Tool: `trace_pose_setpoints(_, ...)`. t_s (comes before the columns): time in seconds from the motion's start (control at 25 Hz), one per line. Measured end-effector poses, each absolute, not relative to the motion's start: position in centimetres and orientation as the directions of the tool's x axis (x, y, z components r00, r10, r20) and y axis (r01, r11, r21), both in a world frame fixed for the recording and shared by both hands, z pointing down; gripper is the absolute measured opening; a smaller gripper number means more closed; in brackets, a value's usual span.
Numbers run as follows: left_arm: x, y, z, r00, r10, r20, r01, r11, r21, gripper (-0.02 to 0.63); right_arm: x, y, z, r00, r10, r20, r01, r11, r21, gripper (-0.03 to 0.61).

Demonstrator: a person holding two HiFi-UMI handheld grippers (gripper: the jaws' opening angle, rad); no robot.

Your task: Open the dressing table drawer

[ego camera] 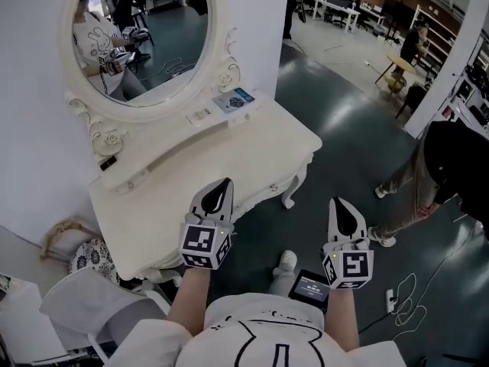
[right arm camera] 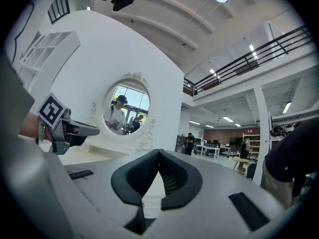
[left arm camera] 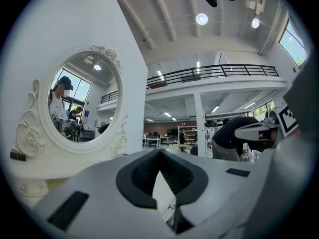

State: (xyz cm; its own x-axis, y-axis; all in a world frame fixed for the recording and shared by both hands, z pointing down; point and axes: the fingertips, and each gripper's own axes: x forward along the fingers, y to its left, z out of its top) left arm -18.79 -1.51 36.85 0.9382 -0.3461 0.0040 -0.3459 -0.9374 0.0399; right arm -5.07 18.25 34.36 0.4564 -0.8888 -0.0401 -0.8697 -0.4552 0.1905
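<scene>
Head view shows your left tongs (ego camera: 227, 182) and right tongs (ego camera: 337, 202) both closed and empty near the white bench (ego camera: 252, 147).

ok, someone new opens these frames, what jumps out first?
The white dressing table with its carved oval mirror fills the upper left of the head view, against the wall. Below it the left gripper and right gripper are held side by side, jaws together with nothing between them. A person in a dark top bends over at the right edge.
</scene>
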Motion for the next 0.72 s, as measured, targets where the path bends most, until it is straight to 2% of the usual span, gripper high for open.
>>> trace_pose_setpoints(0.72, -5.7, -8.5, 38.1, 0.872, -0.487, 0.047, -0.489, -0.871, 0.049, 0.014, 11.2, 8.6, 35.2, 0.300, -0.954, -0.009, -0.938, -0.296, 0.179, 0.028)
